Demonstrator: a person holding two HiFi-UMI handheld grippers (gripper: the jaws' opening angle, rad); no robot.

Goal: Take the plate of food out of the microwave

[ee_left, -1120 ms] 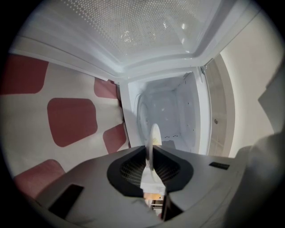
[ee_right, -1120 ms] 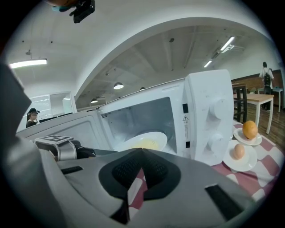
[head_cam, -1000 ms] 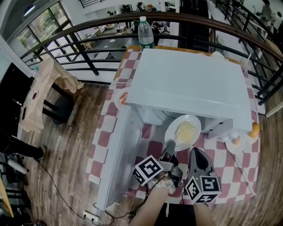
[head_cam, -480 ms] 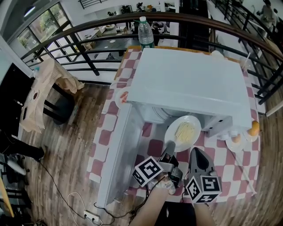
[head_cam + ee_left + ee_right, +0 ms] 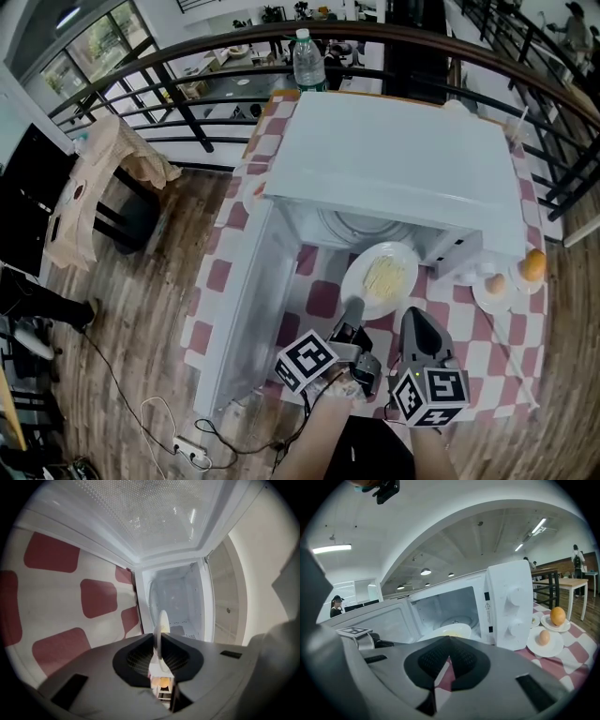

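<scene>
A white plate of pale noodles [image 5: 380, 278] hangs just outside the mouth of the white microwave [image 5: 394, 169], above the red-checked cloth. My left gripper [image 5: 354, 307] is shut on its near rim. In the left gripper view the plate [image 5: 162, 623] shows edge-on between the jaws of that gripper [image 5: 159, 644], with the lit cavity [image 5: 178, 602] behind. To its right my right gripper [image 5: 413, 321] hovers with nothing in it. In the right gripper view this gripper [image 5: 448, 644] has its jaws closed together, and the plate [image 5: 451, 631] sits ahead of them.
The microwave door [image 5: 248, 309] stands swung out on the left. Small plates with an egg [image 5: 494, 284] and an orange [image 5: 532, 265] sit right of the microwave. A water bottle [image 5: 307, 61] stands behind it. A railing, a chair with a paper bag [image 5: 98, 183] and floor cables [image 5: 187, 448] surround the table.
The plate has slid a little further out of the microwave towards me, held by the left gripper. More of the cavity shows behind it. The right gripper has stayed put.
</scene>
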